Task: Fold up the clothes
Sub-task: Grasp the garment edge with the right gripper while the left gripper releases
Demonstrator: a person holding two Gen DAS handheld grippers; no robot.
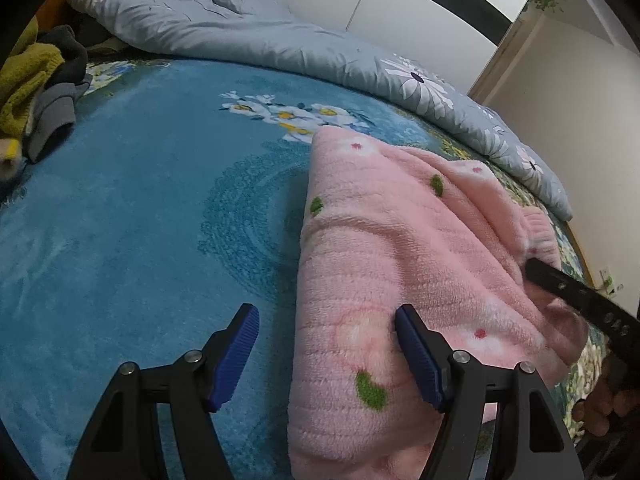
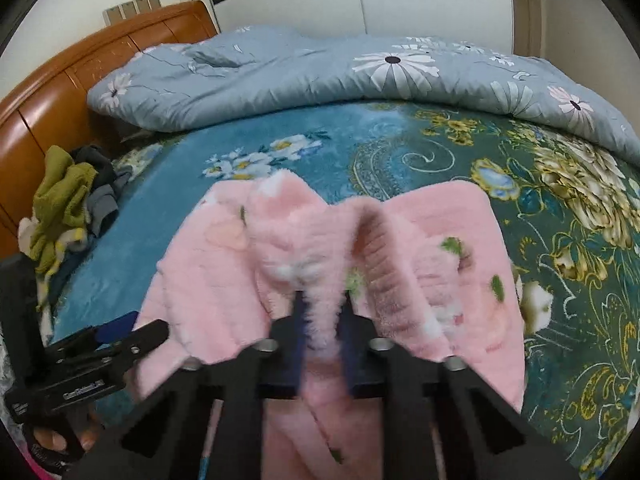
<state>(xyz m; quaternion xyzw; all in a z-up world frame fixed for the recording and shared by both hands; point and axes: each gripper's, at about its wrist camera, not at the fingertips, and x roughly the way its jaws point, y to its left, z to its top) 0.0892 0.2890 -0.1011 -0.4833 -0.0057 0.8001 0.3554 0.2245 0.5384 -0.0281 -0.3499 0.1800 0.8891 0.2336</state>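
Fluffy pink fleece garment with green and white flower spots (image 1: 400, 248), lying partly folded on the teal floral plush bedspread (image 1: 140, 220). Left gripper (image 1: 326, 354): blue-padded jaws spread wide, nothing clasped, one pad against the garment's left edge. Right gripper (image 2: 322, 320): jaws clamped on a raised ridge of the pink fleece. Grey-blue daisy-print quilt (image 2: 320, 68), bunched along the far side of the bed. Heap of olive-green and dark grey clothes (image 2: 72, 200), beside the brown wooden headboard (image 2: 60, 92).

One pink garment (image 1: 400, 264), one quilt (image 1: 240, 28), two claws (image 1: 326, 354) (image 2: 322, 320)
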